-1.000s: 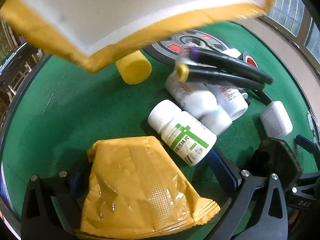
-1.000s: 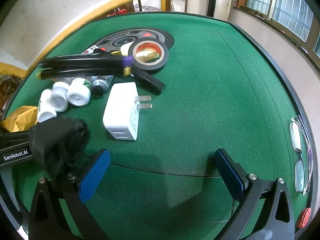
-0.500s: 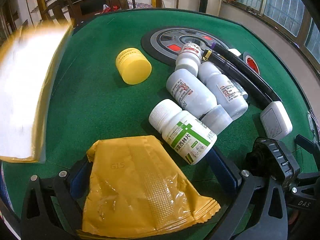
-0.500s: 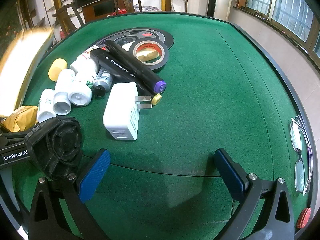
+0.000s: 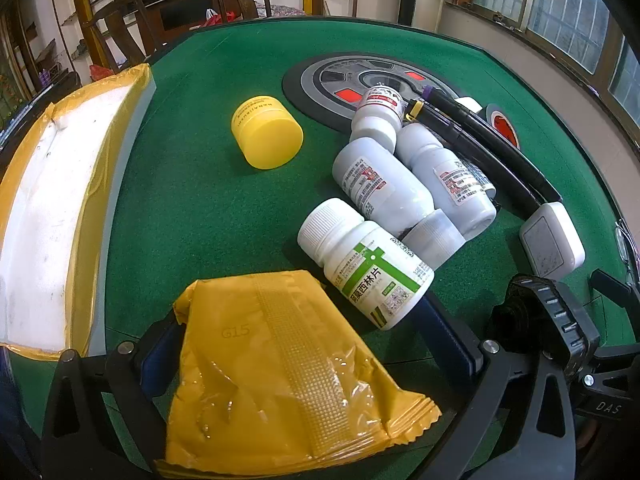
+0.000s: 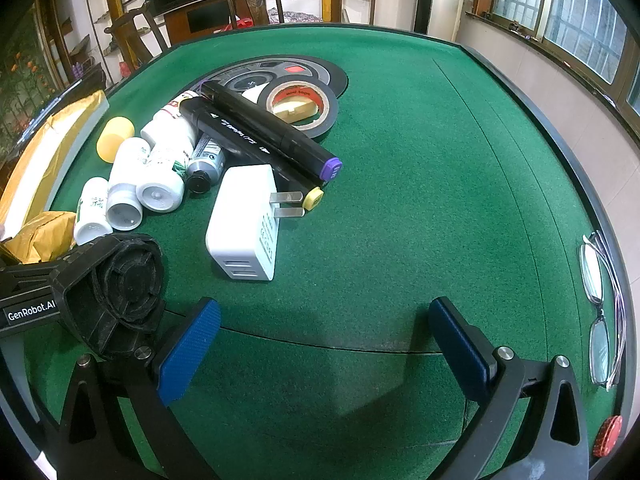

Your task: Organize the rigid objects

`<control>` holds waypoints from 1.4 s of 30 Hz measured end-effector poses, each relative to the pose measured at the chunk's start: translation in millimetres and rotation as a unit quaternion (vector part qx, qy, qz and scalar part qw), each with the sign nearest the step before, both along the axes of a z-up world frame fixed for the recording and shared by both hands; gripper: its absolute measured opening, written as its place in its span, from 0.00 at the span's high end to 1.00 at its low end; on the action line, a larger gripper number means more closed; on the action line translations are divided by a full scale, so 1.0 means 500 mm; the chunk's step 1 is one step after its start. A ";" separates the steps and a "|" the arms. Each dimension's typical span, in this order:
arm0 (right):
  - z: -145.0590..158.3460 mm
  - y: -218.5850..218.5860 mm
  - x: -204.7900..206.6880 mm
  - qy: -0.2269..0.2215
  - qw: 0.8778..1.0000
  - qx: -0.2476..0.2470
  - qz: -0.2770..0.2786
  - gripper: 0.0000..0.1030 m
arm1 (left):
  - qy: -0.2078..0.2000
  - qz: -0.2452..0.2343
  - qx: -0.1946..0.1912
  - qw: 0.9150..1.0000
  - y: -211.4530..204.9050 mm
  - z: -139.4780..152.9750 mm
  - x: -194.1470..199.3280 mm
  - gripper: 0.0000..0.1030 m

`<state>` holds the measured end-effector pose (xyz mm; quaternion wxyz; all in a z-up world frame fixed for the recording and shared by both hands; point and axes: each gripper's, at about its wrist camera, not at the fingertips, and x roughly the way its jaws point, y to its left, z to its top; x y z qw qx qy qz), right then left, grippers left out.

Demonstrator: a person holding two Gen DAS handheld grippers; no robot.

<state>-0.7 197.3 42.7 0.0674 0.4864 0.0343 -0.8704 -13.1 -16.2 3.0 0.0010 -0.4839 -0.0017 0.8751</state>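
Bottles: a group of white pill bottles lies on its side in the middle of the green desk (image 5: 192,208). The nearest one, the bottle with the green label (image 5: 370,270), has its cap toward the left and touches the yellow packet.
Other bottles: two grey-white bottles with red labels (image 5: 384,184) lie side by side just behind it, and one more bottle (image 5: 378,114) lies behind them, partly on the round black panel (image 5: 320,80).
Yellow jar: the yellow jar (image 5: 267,132) lies alone, to the left of the bottles, apart from them.
Markers: two black markers (image 6: 260,136) lie across the bottles, one with a purple cap and one with a yellow cap; the caps point to the white charger.
White charger: the white charger (image 6: 246,228) lies just beside the markers, and its two metal pins almost touch the yellow cap.
Tape roll: the black tape roll (image 6: 302,106) lies flat behind the markers, at the edge of the round panel.
Yellow packet: the yellow packet (image 5: 280,384) lies between the fingers of the left hand-held gripper (image 5: 308,356); I cannot tell if the blue pads press it.
Right hand-held gripper: the right hand-held gripper (image 6: 324,352) is wide apart and empty, over bare green cloth.
Box: a white box with yellow tape (image 5: 52,200) stands at the left edge of the desk.
Glasses: a pair of glasses (image 6: 602,308) lies near the right edge.
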 end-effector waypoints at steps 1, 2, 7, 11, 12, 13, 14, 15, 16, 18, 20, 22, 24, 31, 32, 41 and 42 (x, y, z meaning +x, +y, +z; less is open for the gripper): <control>0.000 -0.001 0.000 0.000 1.000 0.000 0.000 0.01 | 0.000 0.000 0.000 1.000 0.000 0.000 -0.001 0.00; 0.000 0.000 0.000 0.000 1.000 0.000 0.000 0.01 | 0.000 0.000 0.000 1.000 0.001 -0.002 -0.001 0.00; 0.000 0.000 0.000 0.000 1.000 0.000 0.000 0.01 | 0.000 0.000 0.000 1.000 -0.005 0.013 -0.008 0.00; -0.001 0.000 -0.005 0.000 1.000 0.002 -0.001 0.01 | 0.000 0.000 0.000 1.000 -0.005 0.013 -0.007 0.00; -0.001 -0.001 -0.006 0.000 1.000 0.002 -0.002 0.01 | 0.000 0.000 0.000 1.000 -0.006 0.014 -0.008 0.00; -0.001 -0.004 -0.005 0.000 1.000 0.002 -0.002 0.01 | 0.000 0.000 0.000 1.000 -0.005 0.013 -0.008 0.00; -0.002 -0.004 -0.008 0.000 1.000 0.002 -0.002 0.01 | 0.000 0.000 0.000 1.000 -0.005 0.013 -0.006 0.00; -0.004 -0.002 -0.013 0.000 1.000 0.002 -0.002 0.01 | 0.000 0.000 0.000 1.000 -0.006 0.014 -0.007 0.00; -0.004 -0.002 -0.012 -0.001 1.000 0.002 -0.002 0.01 | 0.000 0.000 0.000 1.000 -0.005 0.014 -0.007 0.00; -0.004 -0.002 -0.013 0.000 1.000 0.002 -0.002 0.01 | 0.000 0.000 0.000 1.000 -0.006 0.013 -0.007 0.00; -0.004 -0.002 -0.012 0.000 1.000 0.002 -0.002 0.01 | 0.000 0.000 0.000 1.000 0.002 0.016 -0.004 0.00; -0.004 -0.002 -0.012 -0.001 1.000 0.002 -0.002 0.01 | 0.000 0.000 0.000 1.000 0.001 0.016 -0.004 0.00; -0.004 -0.003 -0.013 0.000 1.000 0.002 -0.002 0.01 | -0.001 -0.002 -0.001 1.000 0.004 0.006 0.000 0.00; -0.004 -0.002 -0.012 -0.001 1.000 0.002 -0.002 0.01 | 0.003 -0.064 0.054 0.996 0.005 0.014 0.065 0.00; -0.004 -0.002 -0.012 0.000 1.000 0.002 -0.002 0.01 | 0.011 -0.074 0.062 0.995 0.001 0.016 0.081 0.00; -0.004 -0.002 -0.012 -0.001 1.000 0.002 -0.002 0.01 | 0.060 -0.112 0.096 0.987 -0.007 0.037 0.120 0.00; -0.004 -0.002 -0.012 0.000 1.000 0.002 -0.002 0.01 | 0.063 -0.114 0.096 0.987 -0.006 0.038 0.119 0.00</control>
